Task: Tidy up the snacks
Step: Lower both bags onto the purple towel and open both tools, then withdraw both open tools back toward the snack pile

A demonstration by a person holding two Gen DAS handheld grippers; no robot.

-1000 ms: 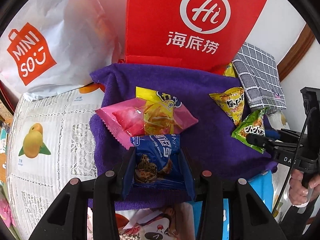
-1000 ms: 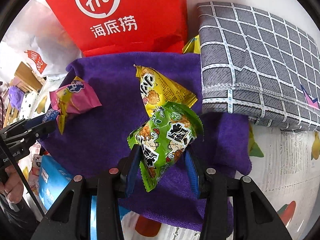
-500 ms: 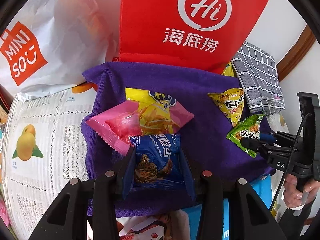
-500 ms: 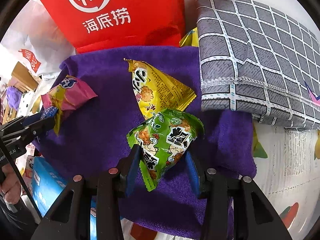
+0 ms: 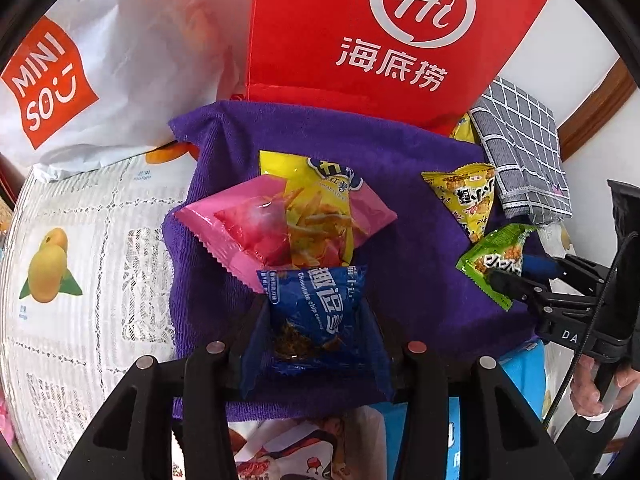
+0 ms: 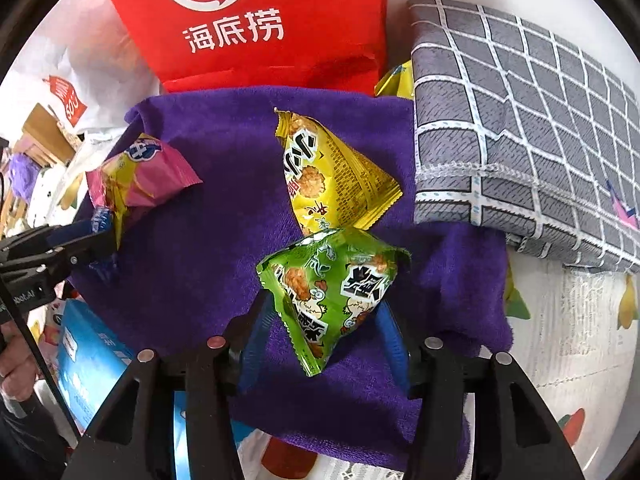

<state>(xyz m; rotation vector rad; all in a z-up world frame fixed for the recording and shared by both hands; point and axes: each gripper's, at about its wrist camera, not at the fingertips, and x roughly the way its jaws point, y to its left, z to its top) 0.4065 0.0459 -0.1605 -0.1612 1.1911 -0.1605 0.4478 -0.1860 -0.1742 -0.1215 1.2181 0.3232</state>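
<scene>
Left gripper (image 5: 316, 320): jaws opening, blue cookie packet (image 5: 316, 316) sits between them at lower centre of the left wrist view, lying on the purple towel (image 5: 416, 264); pads look just off the film, so call it released. Right gripper (image 6: 328, 316): jaws opening too, green snack packet (image 6: 332, 284) between them at centre-low of the right wrist view, left pad apart from it, tail resting on the towel. Both packs look light, puffy and air-filled, with slick, crinkly film and likely brittle contents, so squeeze gently. Best hold: across the crimped seam or a flat edge, not the bulging belly, which could pop or slip. Yellow packet (image 6: 332, 176) lies just above the green one, touching it; pink-and-yellow bag (image 5: 288, 220) overlaps the blue one's top edge.
</scene>
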